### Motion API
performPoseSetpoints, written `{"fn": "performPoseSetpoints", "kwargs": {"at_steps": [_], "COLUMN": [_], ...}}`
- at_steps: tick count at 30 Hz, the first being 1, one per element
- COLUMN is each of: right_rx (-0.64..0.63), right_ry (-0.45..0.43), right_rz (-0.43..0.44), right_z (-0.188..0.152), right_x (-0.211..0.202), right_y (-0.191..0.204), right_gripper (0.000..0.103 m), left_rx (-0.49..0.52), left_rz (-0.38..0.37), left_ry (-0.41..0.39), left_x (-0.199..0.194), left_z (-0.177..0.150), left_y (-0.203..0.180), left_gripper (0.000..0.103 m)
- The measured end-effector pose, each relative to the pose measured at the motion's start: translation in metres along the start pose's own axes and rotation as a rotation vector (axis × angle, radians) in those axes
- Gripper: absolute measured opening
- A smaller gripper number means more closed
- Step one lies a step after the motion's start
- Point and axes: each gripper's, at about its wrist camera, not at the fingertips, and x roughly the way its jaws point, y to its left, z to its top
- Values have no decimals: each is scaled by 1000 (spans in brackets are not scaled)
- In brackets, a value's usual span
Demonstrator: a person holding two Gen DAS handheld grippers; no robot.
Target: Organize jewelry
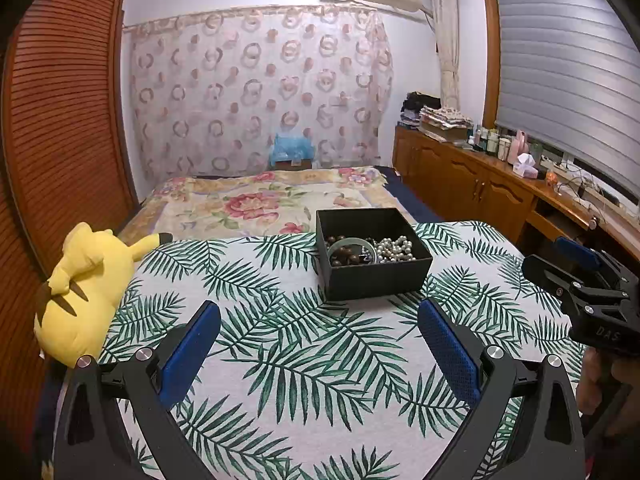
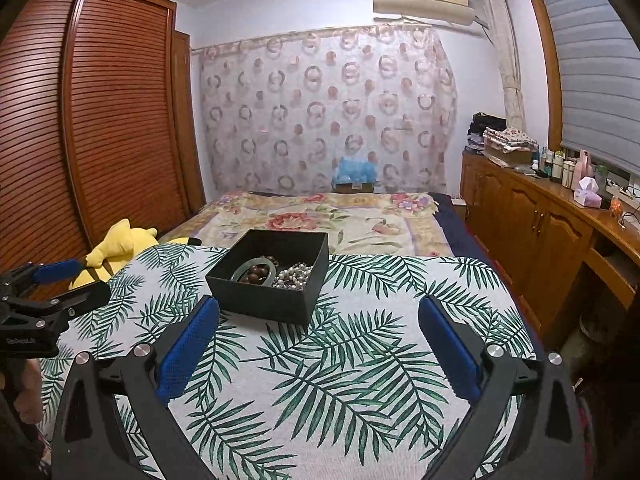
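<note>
Evidently both tools stand wide and empty: the left tool (image 1: 319, 320) and right tool (image 2: 319, 316) hang back over the leaf-print surface (image 1: 304, 360), while the black box (image 1: 372, 254) ahead keeps beads, bangle and pearls (image 1: 396, 249) corralled together.

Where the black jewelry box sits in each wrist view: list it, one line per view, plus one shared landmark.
Left wrist view: black jewelry box lies right of centre, beyond the open left gripper.
Right wrist view: the box lies left of centre, ahead of the open right gripper.
Shared landmark: the yellow plush toy at the left.
</note>
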Motion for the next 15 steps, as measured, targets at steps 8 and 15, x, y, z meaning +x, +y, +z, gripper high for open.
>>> {"fn": "performPoseSetpoints", "kwargs": {"at_steps": [8, 15], "right_rx": [1, 2], "right_ry": [0, 0], "right_rz": [1, 0], "right_z": [-1, -1], "right_x": [0, 0], "right_y": [0, 0], "right_gripper": [100, 100], "left_rx": [-2, 1], "left_rz": [-1, 1], "left_ry": [-3, -6], "left_x": [-3, -4], "left_z": [1, 3], "left_y": [-1, -4], "left_gripper": [95, 95]}}
